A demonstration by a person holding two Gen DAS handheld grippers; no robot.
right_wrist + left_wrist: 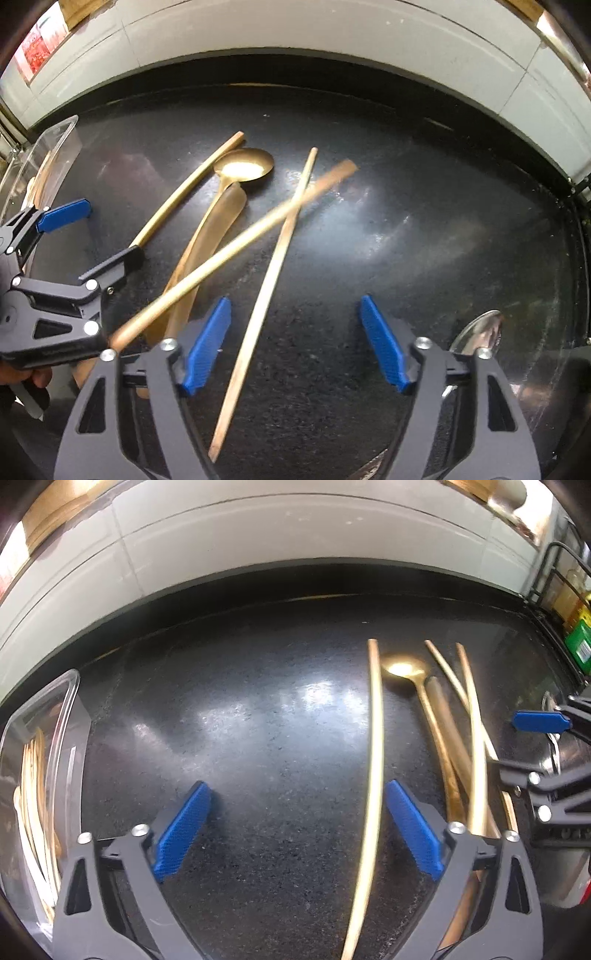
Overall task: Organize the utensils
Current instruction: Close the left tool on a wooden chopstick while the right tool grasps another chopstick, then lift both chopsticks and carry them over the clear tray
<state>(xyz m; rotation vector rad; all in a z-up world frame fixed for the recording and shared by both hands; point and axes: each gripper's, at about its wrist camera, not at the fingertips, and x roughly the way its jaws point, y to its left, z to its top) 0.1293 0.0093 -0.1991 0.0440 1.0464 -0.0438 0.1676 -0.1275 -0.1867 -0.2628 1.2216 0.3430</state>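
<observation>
the thin brass-coloured chopstick [373, 775] nearest the clear plastic container [55, 738] lies on the speckled black stone counter [258, 720] with its long axis running almost straight away from the left gripper [295, 827], close along the inner face of that gripper's right-hand blue ribbed pad [412, 830], so it sits off-centre in the wide gap rather than in the middle. the left gripper's jaws stand spread well apart, neither pad visibly pressing the stick, and it holds nothing; whether the pad brushes the stick i cannot tell. the container, with pale wooden sticks [35, 812] already lying in it, is at the far left of this view, so the left hand is the nearer one to both stick and container. the right gripper [295, 343] hovers over the other utensils: a pale wooden chopstick [266, 295] runs lengthwise through its gap, closer to its left pad [207, 347], touched by neither pad. its jaws are partly spread and empty. a second brass-coloured chopstick [236, 251], blurred, crosses that one diagonally, and beyond lie a shiny gold spoon [245, 166] and a translucent amber flat utensil [210, 236]. a steel spoon bowl [480, 332] lies at the right. as a judgement, the coming squeeze needs the left gripper shifted slightly right to centre its stick.
</observation>
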